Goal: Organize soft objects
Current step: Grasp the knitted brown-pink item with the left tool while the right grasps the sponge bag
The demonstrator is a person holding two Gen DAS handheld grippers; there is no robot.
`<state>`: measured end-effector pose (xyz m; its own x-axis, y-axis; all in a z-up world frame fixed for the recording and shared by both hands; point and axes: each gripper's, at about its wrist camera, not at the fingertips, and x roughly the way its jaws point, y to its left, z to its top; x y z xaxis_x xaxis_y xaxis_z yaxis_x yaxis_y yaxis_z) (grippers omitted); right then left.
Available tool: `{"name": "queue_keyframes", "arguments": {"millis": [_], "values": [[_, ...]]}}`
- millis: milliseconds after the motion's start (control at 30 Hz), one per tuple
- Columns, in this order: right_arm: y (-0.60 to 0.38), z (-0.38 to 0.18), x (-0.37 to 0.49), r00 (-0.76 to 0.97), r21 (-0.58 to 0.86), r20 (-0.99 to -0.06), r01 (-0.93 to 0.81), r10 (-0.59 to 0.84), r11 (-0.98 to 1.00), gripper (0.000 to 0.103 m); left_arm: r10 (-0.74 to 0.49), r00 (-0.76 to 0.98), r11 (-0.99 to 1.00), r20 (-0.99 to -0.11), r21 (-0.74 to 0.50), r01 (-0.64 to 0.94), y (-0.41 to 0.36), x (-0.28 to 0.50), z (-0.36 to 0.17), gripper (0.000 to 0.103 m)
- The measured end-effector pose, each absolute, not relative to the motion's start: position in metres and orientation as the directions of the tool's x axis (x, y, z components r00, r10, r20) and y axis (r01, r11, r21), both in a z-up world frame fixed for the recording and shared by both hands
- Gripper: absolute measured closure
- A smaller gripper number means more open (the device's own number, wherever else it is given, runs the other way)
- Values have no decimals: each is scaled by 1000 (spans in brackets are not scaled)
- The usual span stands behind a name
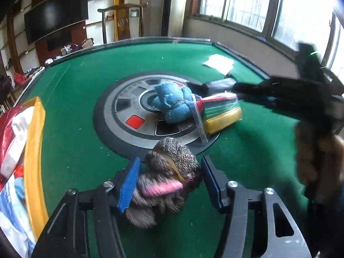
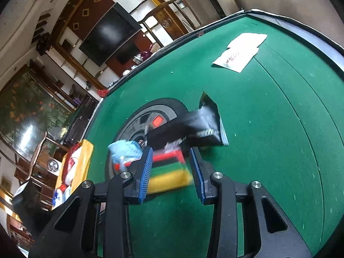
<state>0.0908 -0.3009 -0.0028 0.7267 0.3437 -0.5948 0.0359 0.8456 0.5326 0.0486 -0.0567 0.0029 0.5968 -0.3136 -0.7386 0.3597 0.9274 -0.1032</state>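
Observation:
In the left wrist view my left gripper point(image 1: 171, 160) is low over the green table point(image 1: 73, 111), shut on a knitted brown-grey roll point(image 1: 172, 167). The roll has a pink part and a rubber band, and both blue pads point(image 1: 129, 185) touch its sides. Beyond it lie a blue towel bundle point(image 1: 174, 104) and a striped sponge pack point(image 1: 219, 111) in clear wrap. My right gripper point(image 1: 236, 92) comes in from the right at the pack's far end. In the right wrist view the right gripper point(image 2: 171, 150) stands open around the blurred sponge pack point(image 2: 169, 172), with the blue towel bundle point(image 2: 125, 149) to the left.
A red and yellow box point(image 1: 34, 150) holding soft white and blue items sits at the table's left edge. A black packet point(image 2: 200, 129) lies by the grey centre disc point(image 1: 129, 107). White paper point(image 2: 238, 52) lies far right. A person's hand point(image 1: 318, 161) holds the right gripper.

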Motion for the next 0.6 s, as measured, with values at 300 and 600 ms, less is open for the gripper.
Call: {"name": "queue_keyframes", "arguments": {"millis": [300,600], "values": [[-276,-29,97,504,712,-589,-46,631,701,57,-335,640,934,-692,-155,322,-24,55,12,45],[-259,10,69,619,470,-635,-166,463,867,45,-345,607,924,-716,-147,352,-27,60,6,31]]}}
